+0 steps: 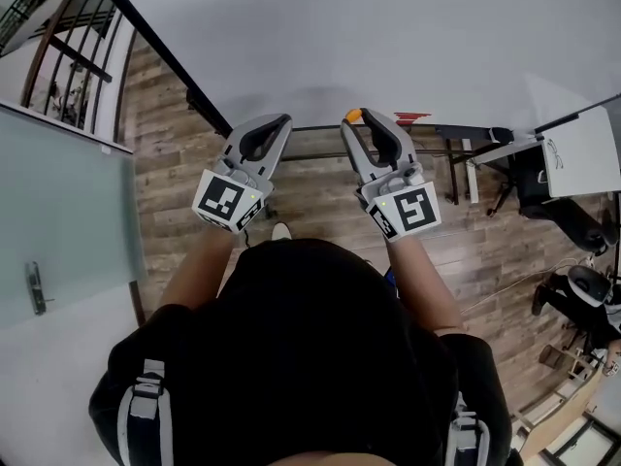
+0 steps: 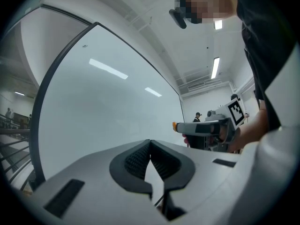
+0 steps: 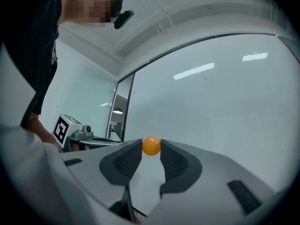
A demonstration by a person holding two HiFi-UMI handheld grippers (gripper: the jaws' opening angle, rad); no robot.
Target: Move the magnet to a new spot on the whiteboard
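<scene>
A small round orange magnet sits pinched between the tips of my right gripper, which is shut on it. In the head view the magnet shows as an orange dot at the tip of the right gripper, just in front of the whiteboard. My left gripper is held level beside it, a short way to the left, its jaws closed together with nothing between them. The left gripper view shows the magnet at the tip of the other gripper, close to the whiteboard.
The whiteboard's black frame edge runs diagonally at the left. A glass door stands to the left. Desks and black chairs stand at the right on the wooden floor. A red marker lies on the board's tray.
</scene>
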